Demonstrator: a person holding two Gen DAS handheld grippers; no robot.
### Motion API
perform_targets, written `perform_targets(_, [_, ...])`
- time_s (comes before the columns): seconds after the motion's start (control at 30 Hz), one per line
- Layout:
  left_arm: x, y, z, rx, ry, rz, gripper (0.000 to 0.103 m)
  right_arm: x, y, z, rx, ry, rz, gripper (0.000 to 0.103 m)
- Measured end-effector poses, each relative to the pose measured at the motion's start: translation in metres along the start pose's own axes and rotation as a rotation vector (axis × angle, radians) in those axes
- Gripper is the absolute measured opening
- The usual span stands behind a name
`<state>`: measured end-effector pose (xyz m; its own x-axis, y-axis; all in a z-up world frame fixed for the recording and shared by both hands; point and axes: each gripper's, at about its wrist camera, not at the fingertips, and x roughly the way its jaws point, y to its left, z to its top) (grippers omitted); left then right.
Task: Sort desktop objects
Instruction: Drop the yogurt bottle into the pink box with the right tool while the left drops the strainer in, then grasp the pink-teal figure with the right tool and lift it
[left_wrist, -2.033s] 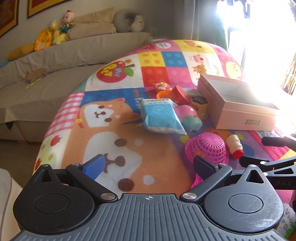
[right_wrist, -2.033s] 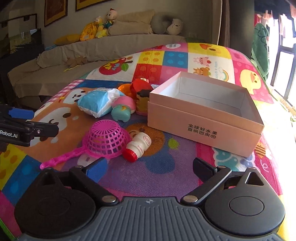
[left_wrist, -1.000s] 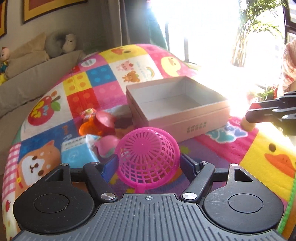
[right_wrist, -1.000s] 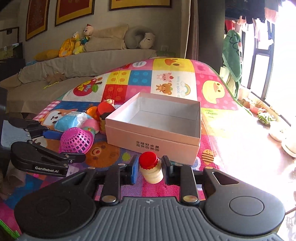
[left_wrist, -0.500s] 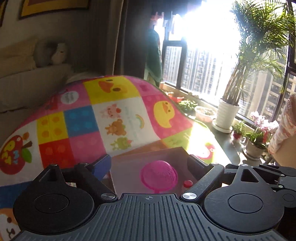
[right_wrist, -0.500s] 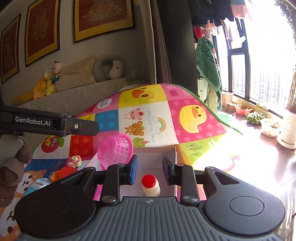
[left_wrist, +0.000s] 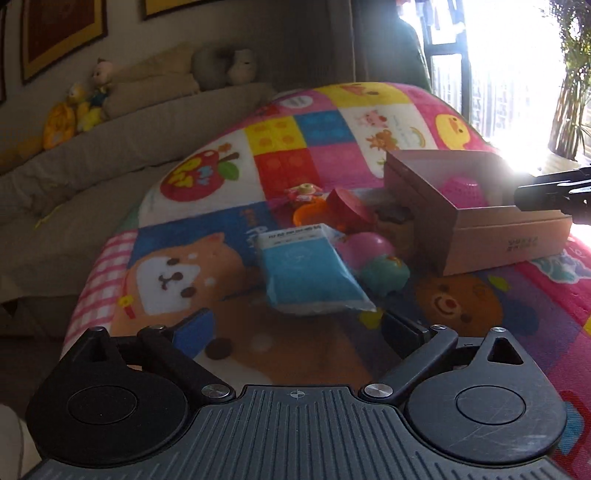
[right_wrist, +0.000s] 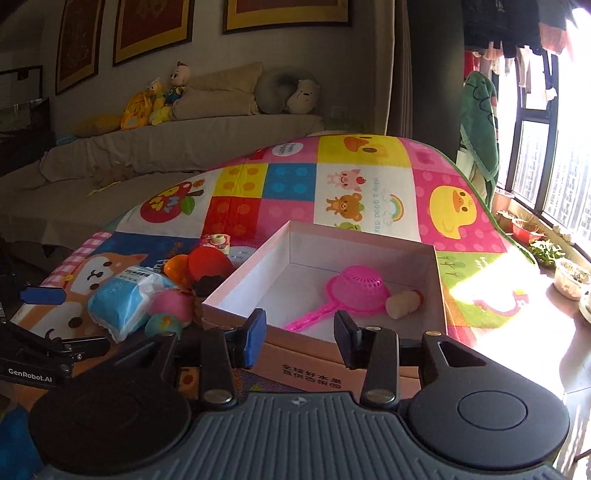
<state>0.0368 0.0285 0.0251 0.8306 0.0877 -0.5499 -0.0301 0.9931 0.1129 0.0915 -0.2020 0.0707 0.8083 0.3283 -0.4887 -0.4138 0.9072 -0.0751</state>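
Right wrist alone shows bottle (right_wrist: 402, 302) (boxed); both grippers' fingers opening, empty.

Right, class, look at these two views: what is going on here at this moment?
A person with a gripper in each hand is sorting toys into a pink box on a colourful mat. The pink strainer and a small bottle lie inside it. The left gripper and the right gripper are both opening with nothing between their fingers. A blue packet, a pink and green toy and red and orange toys remain outside the box.
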Motion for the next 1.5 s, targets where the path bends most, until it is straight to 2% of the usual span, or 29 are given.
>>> perform_targets(0.1, [-0.002, 0.020, -0.015, -0.084, 0.003, 0.075, 0.101, 0.013, 0.054, -0.004, -0.154, 0.014, 0.031, 0.040])
perform_targets(0.2, [0.002, 0.043, -0.023, -0.217, 0.043, 0.060, 0.101, 0.034, 0.093, -0.009, -0.226, 0.054, 0.088, 0.040])
perform_targets(0.3, [0.003, 0.059, -0.026, -0.327, 0.043, 0.065, 0.101, 0.062, 0.114, -0.005, -0.243, 0.078, 0.078, 0.040])
perform_targets(0.43, [0.000, 0.064, -0.029, -0.363, 0.026, 0.044, 0.101, 0.099, 0.124, 0.000, -0.257, 0.119, 0.023, 0.042])
perform_targets(0.5, [-0.001, 0.062, -0.029, -0.354, 0.023, 0.040, 0.101, 0.103, 0.126, -0.001, -0.274, 0.122, 0.002, 0.041])
perform_targets(0.53, [-0.001, 0.060, -0.028, -0.351, 0.022, 0.041, 0.101, 0.100, 0.126, -0.002, -0.277, 0.121, 0.003, 0.038])
perform_targets(0.67, [0.000, 0.058, -0.027, -0.343, 0.024, 0.042, 0.101, 0.068, 0.113, -0.008, -0.254, 0.130, 0.089, 0.036])
perform_targets(0.77, [0.000, 0.057, -0.027, -0.338, 0.024, 0.043, 0.101, 0.040, 0.096, -0.022, -0.237, 0.136, 0.080, 0.036])
perform_targets(0.9, [0.002, 0.053, -0.027, -0.314, 0.027, 0.053, 0.101, 0.009, 0.051, -0.041, -0.087, 0.189, 0.040, 0.036])
perform_targets(1.03, [0.002, 0.047, -0.025, -0.269, 0.029, 0.055, 0.101, -0.016, 0.008, -0.056, 0.098, 0.187, 0.025, 0.037])
perform_targets(1.07, [0.002, 0.043, -0.023, -0.246, 0.029, 0.051, 0.101, -0.022, -0.001, -0.061, 0.138, 0.161, 0.004, 0.039])
perform_targets(1.13, [-0.001, 0.033, -0.018, -0.183, 0.006, 0.033, 0.101, -0.029, -0.012, -0.067, 0.176, 0.107, -0.069, 0.062])
perform_targets(1.2, [-0.005, 0.019, -0.008, -0.116, -0.039, 0.005, 0.101, -0.034, -0.020, -0.074, 0.211, 0.054, -0.125, 0.066])
perform_targets(1.3, [-0.008, -0.001, 0.014, -0.029, -0.103, -0.049, 0.101, -0.034, -0.029, -0.082, 0.260, 0.011, -0.156, 0.069])
perform_targets(1.37, [-0.002, -0.014, 0.030, 0.021, -0.119, -0.086, 0.094, -0.031, -0.034, -0.086, 0.296, 0.006, -0.163, 0.070])
perform_targets(1.43, [0.010, -0.026, 0.043, 0.051, -0.108, -0.123, 0.074, -0.033, -0.039, -0.086, 0.322, -0.010, -0.163, 0.074])
perform_targets(1.5, [0.026, -0.036, 0.053, 0.070, -0.094, -0.173, 0.070, -0.034, -0.041, -0.088, 0.341, -0.018, -0.165, 0.079])
